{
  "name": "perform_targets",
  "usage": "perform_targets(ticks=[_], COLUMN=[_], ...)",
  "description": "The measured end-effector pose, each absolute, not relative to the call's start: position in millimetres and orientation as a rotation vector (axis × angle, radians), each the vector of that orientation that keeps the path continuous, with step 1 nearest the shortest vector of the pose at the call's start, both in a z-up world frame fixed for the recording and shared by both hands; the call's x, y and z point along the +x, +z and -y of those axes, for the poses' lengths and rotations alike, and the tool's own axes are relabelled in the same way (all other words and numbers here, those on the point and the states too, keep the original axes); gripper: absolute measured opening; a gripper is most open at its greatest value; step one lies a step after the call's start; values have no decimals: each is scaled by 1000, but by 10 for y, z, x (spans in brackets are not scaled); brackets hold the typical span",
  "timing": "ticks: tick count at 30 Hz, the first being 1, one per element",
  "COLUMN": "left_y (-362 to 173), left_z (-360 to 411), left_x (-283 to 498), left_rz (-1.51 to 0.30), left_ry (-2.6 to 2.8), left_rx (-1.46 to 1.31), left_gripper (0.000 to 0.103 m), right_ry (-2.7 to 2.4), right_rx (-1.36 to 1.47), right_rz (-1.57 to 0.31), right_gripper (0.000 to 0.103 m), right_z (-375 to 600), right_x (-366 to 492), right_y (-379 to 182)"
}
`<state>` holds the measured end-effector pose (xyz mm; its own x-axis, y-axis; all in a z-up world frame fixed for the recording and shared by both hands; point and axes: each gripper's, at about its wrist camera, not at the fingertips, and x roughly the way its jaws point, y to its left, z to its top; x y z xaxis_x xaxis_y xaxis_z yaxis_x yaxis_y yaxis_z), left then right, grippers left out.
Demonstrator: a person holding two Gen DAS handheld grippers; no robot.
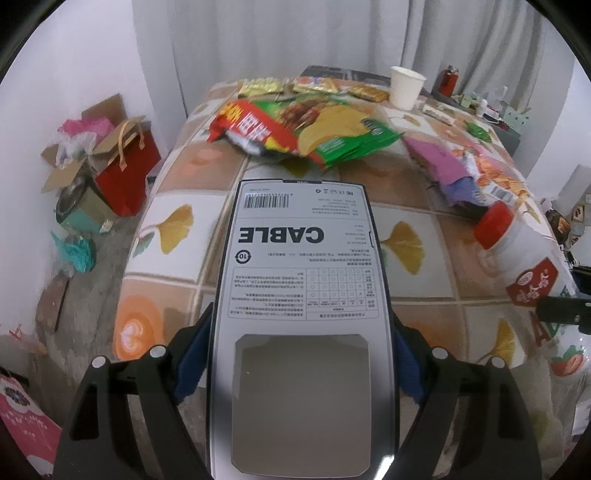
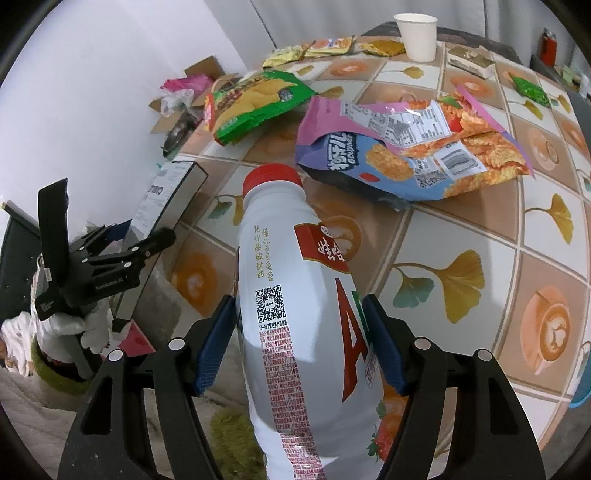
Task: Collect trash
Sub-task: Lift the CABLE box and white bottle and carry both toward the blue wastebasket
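Trash is already in both tools: the left tool (image 1: pixel 301 363) clamps a flat cable box (image 1: pixel 301 280) by its long edges at the centre of the left view, and the right tool (image 2: pixel 299 343) grips a white yogurt bottle (image 2: pixel 295 295) with a red cap at the centre of the right view. More trash lies on the tiled desk (image 2: pixel 461 236): a green chip bag (image 2: pixel 255 103) upper left, a purple snack bag (image 2: pixel 402 147) upper middle, a paper cup (image 2: pixel 417 35) at the top edge. The smooth, rounded bottle could slip or swivel between the blue pads (image 2: pixel 214 343) if tilted. The box, held near one end, could lever loose or knock the bottle, since both tools work just beside each other.
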<state>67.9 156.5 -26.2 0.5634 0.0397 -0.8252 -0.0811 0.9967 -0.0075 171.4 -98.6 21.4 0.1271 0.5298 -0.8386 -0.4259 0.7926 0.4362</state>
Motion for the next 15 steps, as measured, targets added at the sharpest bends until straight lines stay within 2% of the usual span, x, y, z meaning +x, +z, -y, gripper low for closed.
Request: perform_targets(ticks=[15], left_y=[141], left_z=[-1102], left_x=[650], left_rz=[-859], left_ry=[19], left_rx=[60], left_gripper=[81], right_ry=[706], right_rx=[161], right_rz=[-1183], right_gripper=[66], right_z=[1205], right_x=[1601], right_y=[475])
